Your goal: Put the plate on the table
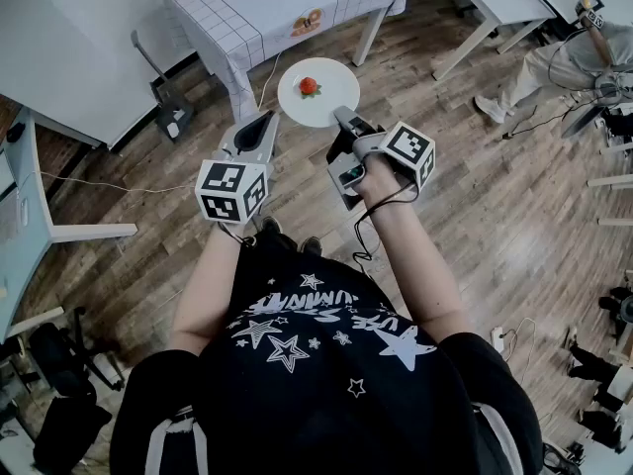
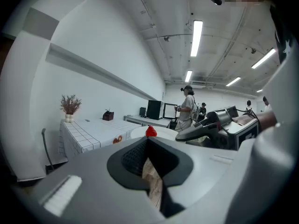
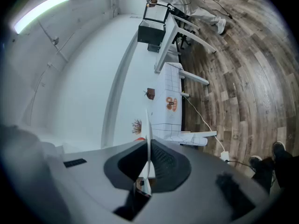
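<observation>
Right gripper (image 1: 341,119) is clenched on the near rim of the round white ceramic plate (image 1: 331,82). In its own view the rim shows edge-on, pinched between the two dark pads. The plate is carried in the air over the brown wood-plank floor (image 1: 475,196), just short of the table draped in a white grid-check cloth (image 1: 257,8), so it is not yet set down. Left gripper (image 1: 263,122) hovers just beside the plate's left edge with its jaws together on nothing. Since only one narrow pinch at the edge bears the plate, the far side could sag or the rim could slide out of the pads. A tilt would likely send the small red strawberry-like fruit (image 1: 309,86) rolling off. Coming in too low might knock the plate against the table edge, and setting it down carelessly could bump the small orange-and-brown piece (image 1: 307,22) lying on the cloth. By count there are two grippers, one plate, one red fruit on it, one clothed table and one orange-and-brown piece on that table.
</observation>
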Available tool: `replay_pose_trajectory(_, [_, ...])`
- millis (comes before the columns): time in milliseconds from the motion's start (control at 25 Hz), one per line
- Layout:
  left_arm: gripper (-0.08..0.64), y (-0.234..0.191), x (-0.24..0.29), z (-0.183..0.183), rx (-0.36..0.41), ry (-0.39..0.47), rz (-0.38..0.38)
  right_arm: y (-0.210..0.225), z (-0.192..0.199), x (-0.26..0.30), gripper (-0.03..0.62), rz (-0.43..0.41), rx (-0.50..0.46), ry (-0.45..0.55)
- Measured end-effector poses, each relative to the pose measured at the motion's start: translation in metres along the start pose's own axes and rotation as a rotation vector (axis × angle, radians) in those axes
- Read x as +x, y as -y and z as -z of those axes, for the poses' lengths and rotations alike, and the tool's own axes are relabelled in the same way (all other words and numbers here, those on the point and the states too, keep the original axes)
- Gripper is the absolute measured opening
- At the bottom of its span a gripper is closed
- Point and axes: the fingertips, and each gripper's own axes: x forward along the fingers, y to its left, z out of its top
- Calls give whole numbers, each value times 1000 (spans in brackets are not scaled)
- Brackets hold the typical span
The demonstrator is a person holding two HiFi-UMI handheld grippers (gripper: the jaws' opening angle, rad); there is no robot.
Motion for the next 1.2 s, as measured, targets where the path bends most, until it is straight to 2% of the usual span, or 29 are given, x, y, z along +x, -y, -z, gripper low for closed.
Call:
replay_pose_trajectory(520, [9,-12,4,-15,6,10,11,-13,1,7,20,-6,-17,31])
replay_pose_trajectory(840, [9,-51,13,-26,-2,23,59,-24,15,51,20,1,-19,47])
replay_pose_trajectory(1200, [9,-89,20,-21,-11,11,95,-24,24,81,21,21,-30,82])
